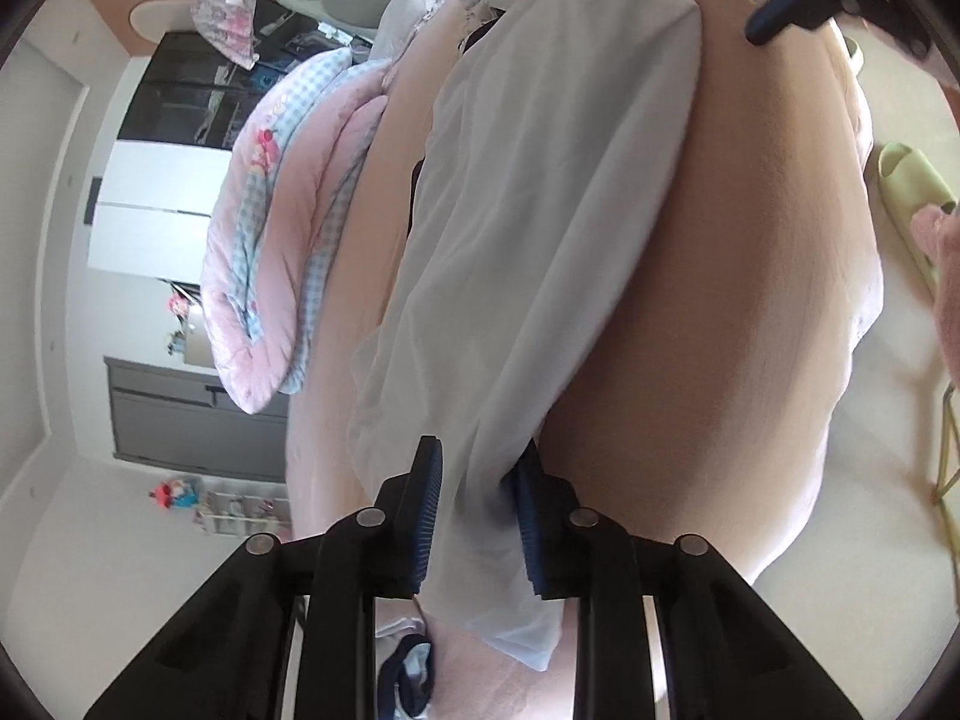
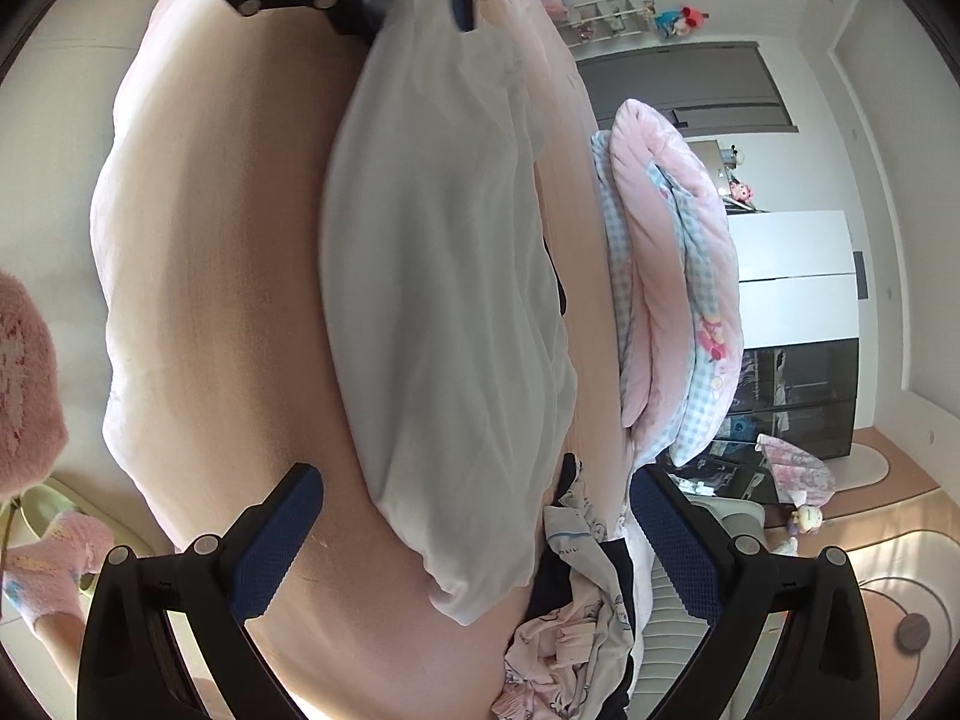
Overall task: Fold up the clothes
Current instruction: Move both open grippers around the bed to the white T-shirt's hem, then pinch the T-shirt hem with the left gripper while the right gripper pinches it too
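Left wrist view: my left gripper (image 1: 474, 516) pinches one end of a thin white garment (image 1: 540, 228) stretched along the pink bed (image 1: 720, 300).

Nearest me the cloth bunches between the blue pads, soft, light and limp, so I judge it will sag and slip unless taken at a hem or corner. Right wrist view shows my right gripper (image 2: 474, 546) spread wide, holding nothing, over the garment's other end (image 2: 456, 588); that loose edge looks the place to grip. Beside it lies a heap of clothes (image 2: 576, 600), farther off a folded pink quilt (image 2: 666, 276).

Left claw (image 1: 474, 516) pinched on white garment (image 1: 528, 228), right claw (image 2: 474, 546) spread wide, empty
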